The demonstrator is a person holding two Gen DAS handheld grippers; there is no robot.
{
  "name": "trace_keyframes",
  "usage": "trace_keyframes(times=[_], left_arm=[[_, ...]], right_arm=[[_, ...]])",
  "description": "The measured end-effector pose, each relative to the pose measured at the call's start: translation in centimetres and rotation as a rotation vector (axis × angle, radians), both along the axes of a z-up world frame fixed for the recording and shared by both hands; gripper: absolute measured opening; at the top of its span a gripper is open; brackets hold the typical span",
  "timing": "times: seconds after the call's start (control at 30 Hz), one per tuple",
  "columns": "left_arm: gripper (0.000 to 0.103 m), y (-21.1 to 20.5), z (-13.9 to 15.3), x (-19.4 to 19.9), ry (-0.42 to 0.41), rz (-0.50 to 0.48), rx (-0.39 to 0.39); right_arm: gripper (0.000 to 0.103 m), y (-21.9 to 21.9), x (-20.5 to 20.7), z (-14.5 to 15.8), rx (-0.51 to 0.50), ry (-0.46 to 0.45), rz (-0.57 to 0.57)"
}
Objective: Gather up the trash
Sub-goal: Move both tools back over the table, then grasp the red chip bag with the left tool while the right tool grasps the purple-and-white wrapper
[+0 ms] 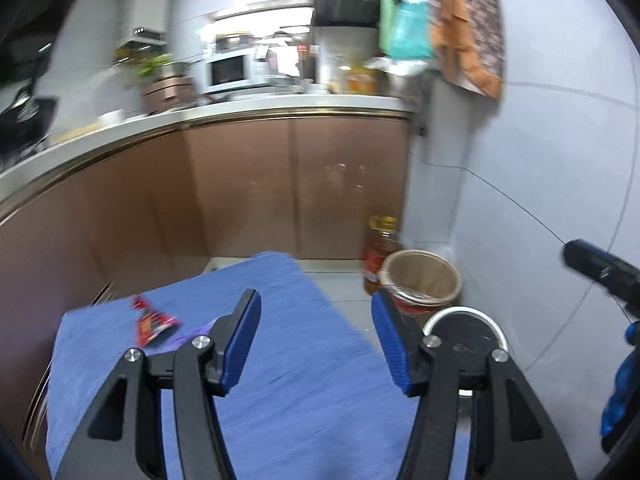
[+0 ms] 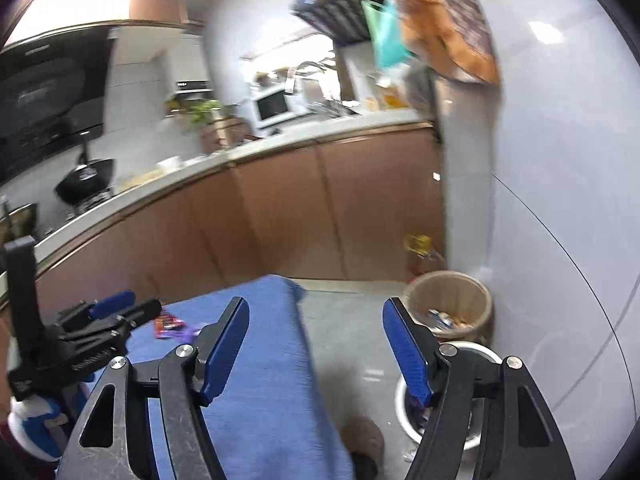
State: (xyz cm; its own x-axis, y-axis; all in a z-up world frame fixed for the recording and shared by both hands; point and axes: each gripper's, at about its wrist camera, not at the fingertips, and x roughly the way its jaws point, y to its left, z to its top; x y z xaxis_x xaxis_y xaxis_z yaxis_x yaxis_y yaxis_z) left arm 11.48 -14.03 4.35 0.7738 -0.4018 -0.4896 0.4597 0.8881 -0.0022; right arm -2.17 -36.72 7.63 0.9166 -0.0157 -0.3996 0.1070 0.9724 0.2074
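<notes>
Your left hand-held gripper (image 1: 316, 334) hangs above the blue cloth (image 1: 280, 360) that covers the desk, its blue-padded jaws spread apart with nothing between them. Your right hand-held gripper (image 2: 316, 344) is also parted and empty; its left finger sits over the cloth's right edge and its right finger over the floor (image 2: 352, 320).

The trash on the desk lies at the far left of the cloth: a red snack wrapper (image 1: 152, 322) with a purple wrapper (image 1: 192, 330) just beside it, nearly touching. In the right wrist view the same pair shows as a red and purple patch (image 2: 172, 326) just past the tip of your left tool.

Off the desk's right side, on the floor, a tan round trash bin (image 1: 420, 280) stands near the grey wall (image 1: 520, 200). It holds some wrappers and scraps at the bottom (image 2: 444, 318). A white-rimmed round bin (image 2: 404, 400) stands just in front of it, partly hidden by your right finger. A bottle of cooking oil (image 1: 380, 252) with a yellow cap stands behind the tan bin, against the brown cabinet doors (image 1: 280, 184).

Both views are blurred. Farther back, a white microwave (image 1: 230, 70) sits on the kitchen counter, and a black wok (image 2: 86, 184) rests on the stove at the left.
</notes>
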Motion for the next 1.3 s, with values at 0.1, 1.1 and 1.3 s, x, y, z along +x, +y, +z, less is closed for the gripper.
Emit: trace_keyframes(times=[0.1,1.1,1.3], left_arm=[[0.056,4.7,-0.2,0.1,0.006,0.067,-0.032],[0.056,16.9,-14.4,21.7,0.343,0.119,-0.004],[0.056,16.3,-16.3,25.8,0.398,0.117,-0.027]], right_arm=[[0.069,2.5,0.3,1.0,-0.027,-0.013,0.067],[0.071,15.8,23.8,-14.1,0.128,0.359,0.49],[0.071,17.0,27.2,-16.7,0.178,0.405,0.529]])
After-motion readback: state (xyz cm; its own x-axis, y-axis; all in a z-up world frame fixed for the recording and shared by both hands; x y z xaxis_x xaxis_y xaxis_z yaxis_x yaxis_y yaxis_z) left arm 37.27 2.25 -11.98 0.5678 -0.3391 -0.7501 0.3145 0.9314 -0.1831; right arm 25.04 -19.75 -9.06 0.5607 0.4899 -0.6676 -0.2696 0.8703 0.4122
